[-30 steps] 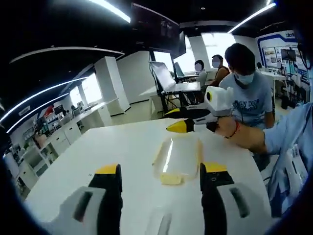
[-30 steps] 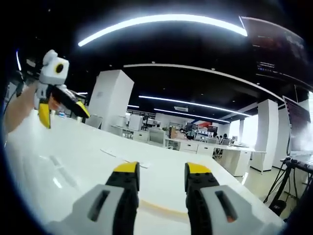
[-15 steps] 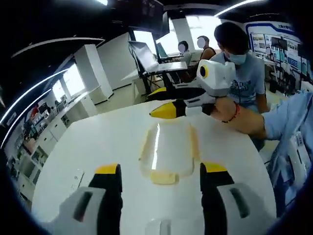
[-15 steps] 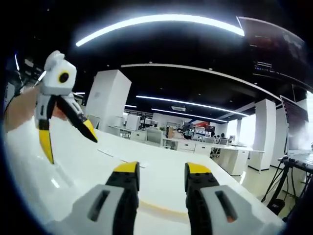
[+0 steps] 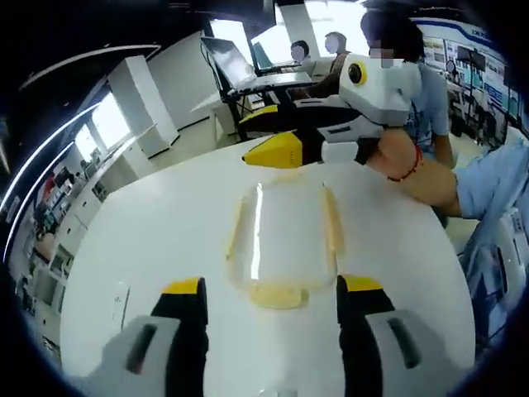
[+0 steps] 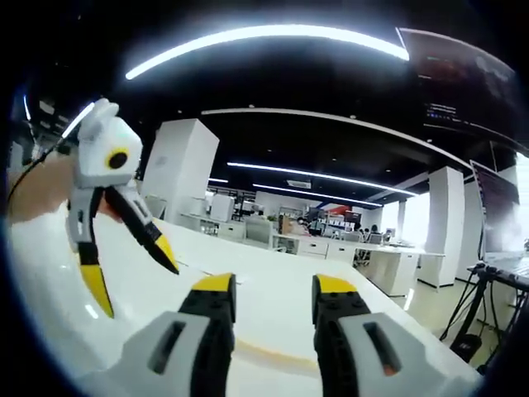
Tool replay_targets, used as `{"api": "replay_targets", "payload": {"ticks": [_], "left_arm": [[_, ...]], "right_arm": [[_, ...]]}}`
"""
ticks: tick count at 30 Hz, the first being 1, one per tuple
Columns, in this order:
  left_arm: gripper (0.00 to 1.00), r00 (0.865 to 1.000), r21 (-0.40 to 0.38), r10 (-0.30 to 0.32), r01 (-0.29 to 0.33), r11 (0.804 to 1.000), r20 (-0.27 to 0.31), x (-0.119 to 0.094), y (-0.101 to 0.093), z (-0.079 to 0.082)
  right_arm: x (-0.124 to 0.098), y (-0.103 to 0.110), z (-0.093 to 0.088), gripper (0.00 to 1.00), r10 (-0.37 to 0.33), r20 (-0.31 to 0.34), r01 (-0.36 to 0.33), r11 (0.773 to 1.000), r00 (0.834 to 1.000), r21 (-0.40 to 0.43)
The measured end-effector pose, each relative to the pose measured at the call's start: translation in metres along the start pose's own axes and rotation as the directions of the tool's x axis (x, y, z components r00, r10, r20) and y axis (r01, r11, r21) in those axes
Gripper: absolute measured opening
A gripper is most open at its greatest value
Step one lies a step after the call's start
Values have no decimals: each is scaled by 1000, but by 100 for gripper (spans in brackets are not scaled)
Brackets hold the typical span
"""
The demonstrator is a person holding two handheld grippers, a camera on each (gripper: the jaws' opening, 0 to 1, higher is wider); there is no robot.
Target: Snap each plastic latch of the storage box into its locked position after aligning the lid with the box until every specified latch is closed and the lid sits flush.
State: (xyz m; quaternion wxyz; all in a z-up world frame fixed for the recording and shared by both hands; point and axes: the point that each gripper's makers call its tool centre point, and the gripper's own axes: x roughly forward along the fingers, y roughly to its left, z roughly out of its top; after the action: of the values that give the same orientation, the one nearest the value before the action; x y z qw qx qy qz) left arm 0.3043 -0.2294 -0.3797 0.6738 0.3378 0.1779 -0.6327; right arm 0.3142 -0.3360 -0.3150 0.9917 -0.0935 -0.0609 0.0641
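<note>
Clear plastic storage box with yellow latches (image 5: 285,248), mid-frame, lid seemingly on
Latching apparently unstarted; left gripper (image 5: 269,291) and right gripper (image 6: 269,288) both gape, holding nothing

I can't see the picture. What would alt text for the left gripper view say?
A clear storage box with pale yellow latches lies on a white table, just beyond the left gripper and its open yellow-tipped jaws. At the box's far end, a person's hand holds the right gripper; people sit behind.
</note>
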Motion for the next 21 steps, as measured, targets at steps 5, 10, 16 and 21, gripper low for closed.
{"api": "replay_targets", "payload": {"ticks": [5, 10, 16, 21], "left_arm": [[61, 997, 16, -29, 30, 999, -73, 16, 1, -12], [60, 991, 21, -47, 51, 998, -129, 30, 1, -25], [58, 979, 20, -51, 56, 998, -195, 44, 3, -43], [57, 973, 0, -81, 83, 997, -214, 49, 0, -51]], "right_arm": [[1, -2, -1, 36, -6, 1, 6, 1000, 1000, 11], [1, -3, -1, 35, -11, 0, 11, 1000, 1000, 13], [1, -6, -3, 35, -19, -4, 19, 999, 1000, 28], [1, -7, -4, 35, -22, -8, 22, 999, 1000, 33]]}}
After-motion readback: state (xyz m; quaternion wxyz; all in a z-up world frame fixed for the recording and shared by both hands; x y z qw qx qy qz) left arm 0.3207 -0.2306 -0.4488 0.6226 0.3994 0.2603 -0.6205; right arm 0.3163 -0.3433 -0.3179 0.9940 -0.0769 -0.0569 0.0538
